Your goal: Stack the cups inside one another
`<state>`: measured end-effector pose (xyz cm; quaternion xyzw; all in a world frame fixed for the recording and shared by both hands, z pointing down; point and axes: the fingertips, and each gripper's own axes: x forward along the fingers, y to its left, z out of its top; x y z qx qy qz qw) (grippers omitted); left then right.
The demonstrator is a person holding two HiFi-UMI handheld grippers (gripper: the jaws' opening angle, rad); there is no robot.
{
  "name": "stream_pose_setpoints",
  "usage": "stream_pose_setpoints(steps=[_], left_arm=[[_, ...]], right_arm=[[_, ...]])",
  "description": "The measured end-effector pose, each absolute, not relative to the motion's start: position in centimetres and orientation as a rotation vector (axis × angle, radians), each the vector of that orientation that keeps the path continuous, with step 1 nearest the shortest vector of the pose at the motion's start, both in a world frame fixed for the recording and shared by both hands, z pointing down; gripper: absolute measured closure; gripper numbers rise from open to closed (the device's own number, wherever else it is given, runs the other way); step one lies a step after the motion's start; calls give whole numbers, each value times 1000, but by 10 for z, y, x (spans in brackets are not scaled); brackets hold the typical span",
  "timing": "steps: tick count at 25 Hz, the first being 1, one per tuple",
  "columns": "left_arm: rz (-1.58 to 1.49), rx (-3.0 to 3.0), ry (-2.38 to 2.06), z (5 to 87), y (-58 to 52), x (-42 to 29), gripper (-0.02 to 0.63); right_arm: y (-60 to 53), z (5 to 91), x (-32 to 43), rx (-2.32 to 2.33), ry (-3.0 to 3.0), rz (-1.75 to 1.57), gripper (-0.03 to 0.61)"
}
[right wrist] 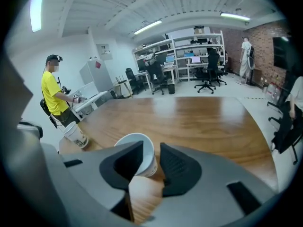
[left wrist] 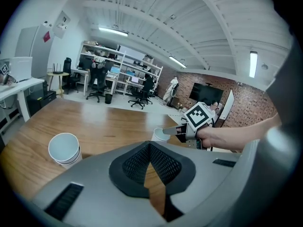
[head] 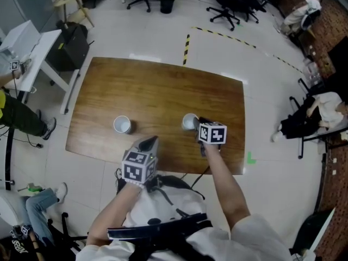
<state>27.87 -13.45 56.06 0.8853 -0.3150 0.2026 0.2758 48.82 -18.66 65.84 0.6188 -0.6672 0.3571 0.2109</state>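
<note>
Closest to me, the left gripper hovers by the worktop's near edge, fingers pinched together, nothing in them. The right gripper has its fingers apart, straddling the wall of an upright cup, mouth up. The second cup stands well apart to the left, also upright, print unreadable. Beyond them it's just wood out to the far edge.

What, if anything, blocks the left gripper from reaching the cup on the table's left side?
Probably nothing, so yes. The left cup stands alone on the table just ahead of the left gripper; the right gripper is at the other cup. The left jaws look shut and must open first.
</note>
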Motion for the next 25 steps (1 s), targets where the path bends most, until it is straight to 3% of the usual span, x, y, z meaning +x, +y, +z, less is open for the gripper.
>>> stream_pose_setpoints(steps=[14,25], left_arm=[[561,2356,-858,566,-130,280,617],[561,2375,-848,562,-130,256,617]], right_arm=[[-187,665,488,1694,-1843,992,545],[-188,622,484,1803,-1886,950,552]])
